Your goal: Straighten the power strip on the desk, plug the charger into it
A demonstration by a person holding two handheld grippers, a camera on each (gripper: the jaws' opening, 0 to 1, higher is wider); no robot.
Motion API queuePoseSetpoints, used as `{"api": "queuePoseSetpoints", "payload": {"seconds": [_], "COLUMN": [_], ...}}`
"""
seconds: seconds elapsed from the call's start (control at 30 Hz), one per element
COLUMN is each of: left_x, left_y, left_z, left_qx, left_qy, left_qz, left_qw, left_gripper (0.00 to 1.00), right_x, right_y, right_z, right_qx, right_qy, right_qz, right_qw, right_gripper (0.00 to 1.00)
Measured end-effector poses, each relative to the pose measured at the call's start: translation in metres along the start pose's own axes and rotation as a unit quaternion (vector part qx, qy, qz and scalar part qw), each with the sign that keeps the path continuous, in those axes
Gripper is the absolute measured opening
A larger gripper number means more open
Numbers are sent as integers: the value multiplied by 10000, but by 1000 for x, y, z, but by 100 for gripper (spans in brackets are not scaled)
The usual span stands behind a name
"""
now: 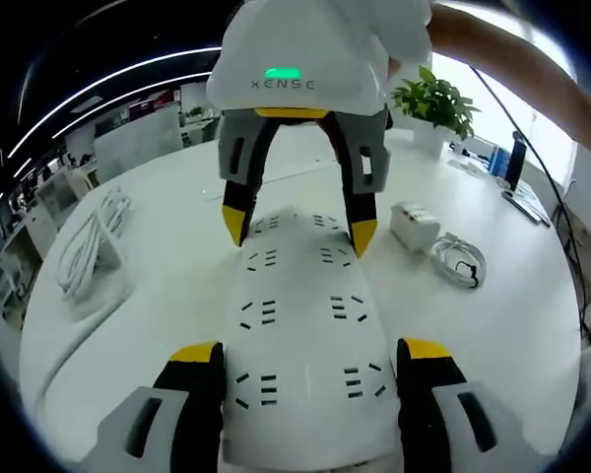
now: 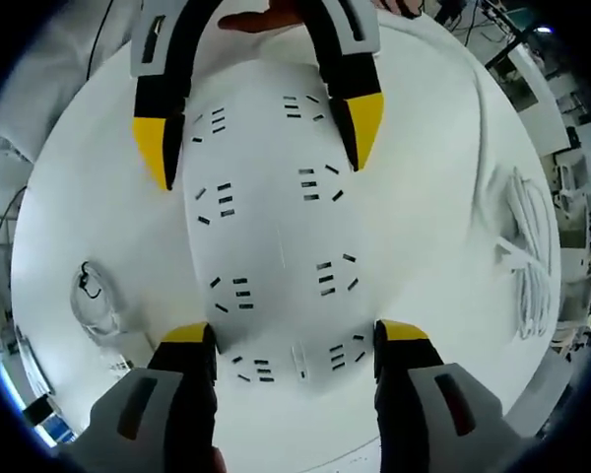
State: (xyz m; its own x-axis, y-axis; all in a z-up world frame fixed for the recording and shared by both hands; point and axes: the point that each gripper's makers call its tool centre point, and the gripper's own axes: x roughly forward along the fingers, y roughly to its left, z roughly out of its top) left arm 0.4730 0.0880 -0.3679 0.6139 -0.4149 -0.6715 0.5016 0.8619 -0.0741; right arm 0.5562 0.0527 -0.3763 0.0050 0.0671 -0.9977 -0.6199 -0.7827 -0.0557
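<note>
The white power strip (image 1: 300, 330) is seen lying flat on the white counter (image 1: 158, 296), gripped from both ends. In the left gripper view, the left tongs (image 1: 310, 355) are spread across the near end, one jaw at each long edge, while the right tongs (image 1: 297, 229) straddle the far end. In the right gripper view, the right tongs (image 2: 295, 340) are set wide around the strip's width. The white charger (image 1: 414, 225) is found just beside the strip, its coiled cable (image 1: 459, 260) next to it. A bundled white cord (image 1: 87, 246) is seen well apart.
</note>
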Motion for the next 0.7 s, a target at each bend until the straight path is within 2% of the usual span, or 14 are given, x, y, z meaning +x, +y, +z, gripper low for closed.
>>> {"api": "queuePoseSetpoints", "payload": {"seconds": [0.27, 0.7], "left_x": [1, 3], "left_y": [-1, -6], "left_z": [-1, -3], "left_qx": [66, 330], "left_qy": [98, 291], "left_qz": [-78, -278], "left_qw": [9999, 9986], "left_gripper": [72, 72], "right_x": [0, 2], "right_y": [4, 15], "right_z": [-1, -4], "right_qx": [87, 453], "right_qy": [68, 101], "right_qz": [49, 38], "right_qw": [9999, 9989], "right_gripper": [63, 63]}}
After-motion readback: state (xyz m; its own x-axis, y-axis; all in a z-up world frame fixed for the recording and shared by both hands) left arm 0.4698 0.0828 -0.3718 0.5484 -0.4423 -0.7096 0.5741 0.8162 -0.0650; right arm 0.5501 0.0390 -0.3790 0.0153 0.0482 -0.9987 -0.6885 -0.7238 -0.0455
